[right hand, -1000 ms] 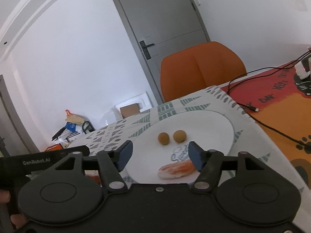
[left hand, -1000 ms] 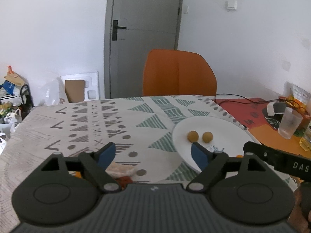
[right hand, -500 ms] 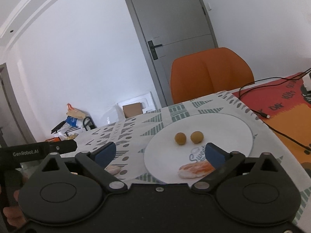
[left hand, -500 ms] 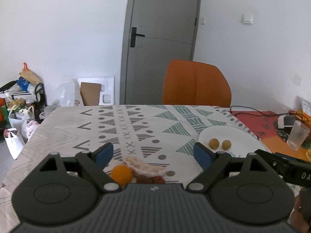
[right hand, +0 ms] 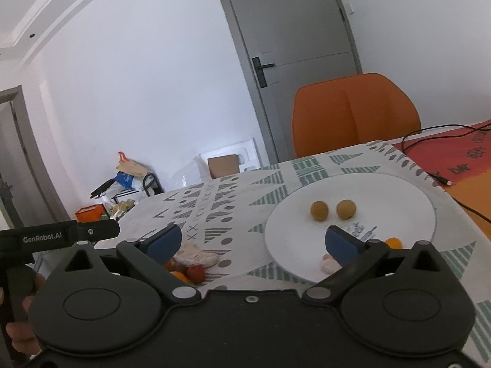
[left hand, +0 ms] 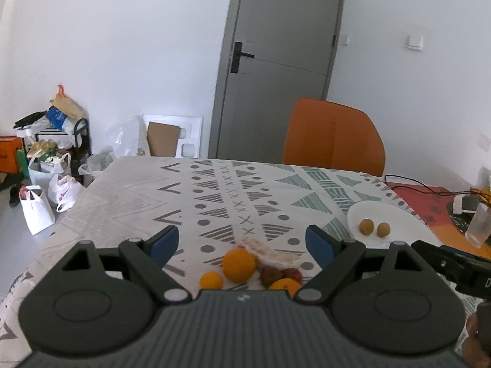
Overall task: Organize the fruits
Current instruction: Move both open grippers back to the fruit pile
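**Left wrist view: fruit heap on open cloth, both grippers spread and empty**

Left wrist view shows the counter (left hand: 129,196) under a patterned cloth, with a broad bare stretch running from the fruit pile (left hand: 251,268) out to the far edge and the left edge. Beyond the far edge stands an orange chair (left hand: 333,136). The white plate (left hand: 399,217) lies to the right of the pile, well apart from it, near the counter's right side where a red mat (left hand: 426,199) and a black cable begin.

Landmark, the plate: two small brown fruits (right hand: 333,210) sit side by side near its middle, and on its near part lie a small orange fruit (right hand: 393,242) and a pale pink piece (right hand: 328,265), partly hidden behind a finger. Left of the plate, on the cloth, the pile holds a large orange (left hand: 238,264), a smaller orange one (left hand: 211,280), dark red fruits and a pale netted wrapper.

Left gripper (left hand: 242,243) hangs above the pile with jaws wide apart, holding nothing. Right gripper (right hand: 253,243) hovers over the plate's left rim, jaws equally wide, touching nothing.
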A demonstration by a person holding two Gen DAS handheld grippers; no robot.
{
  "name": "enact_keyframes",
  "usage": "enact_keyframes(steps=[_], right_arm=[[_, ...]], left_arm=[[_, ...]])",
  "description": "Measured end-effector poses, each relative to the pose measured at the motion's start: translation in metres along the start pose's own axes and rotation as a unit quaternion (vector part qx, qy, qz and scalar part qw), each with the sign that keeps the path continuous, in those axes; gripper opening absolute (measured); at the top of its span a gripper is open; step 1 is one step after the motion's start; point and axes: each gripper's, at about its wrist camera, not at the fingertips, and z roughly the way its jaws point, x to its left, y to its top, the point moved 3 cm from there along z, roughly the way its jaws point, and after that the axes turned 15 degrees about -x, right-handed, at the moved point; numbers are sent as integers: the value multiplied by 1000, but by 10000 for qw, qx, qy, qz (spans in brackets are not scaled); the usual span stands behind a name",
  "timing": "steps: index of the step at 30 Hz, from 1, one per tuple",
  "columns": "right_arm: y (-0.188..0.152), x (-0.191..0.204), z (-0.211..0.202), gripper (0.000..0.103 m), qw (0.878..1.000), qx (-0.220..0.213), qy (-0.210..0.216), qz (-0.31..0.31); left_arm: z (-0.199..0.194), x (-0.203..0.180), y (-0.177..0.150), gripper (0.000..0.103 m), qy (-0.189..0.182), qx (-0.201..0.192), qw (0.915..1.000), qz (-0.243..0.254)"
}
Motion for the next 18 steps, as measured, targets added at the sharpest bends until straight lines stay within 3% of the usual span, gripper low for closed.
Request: enact_keyframes(steps=[18], right_arm=[[-27,27,19,101,9987,388,319,-30]], left_arm=[[3,57,-21,88,504,222,9974,-470]])
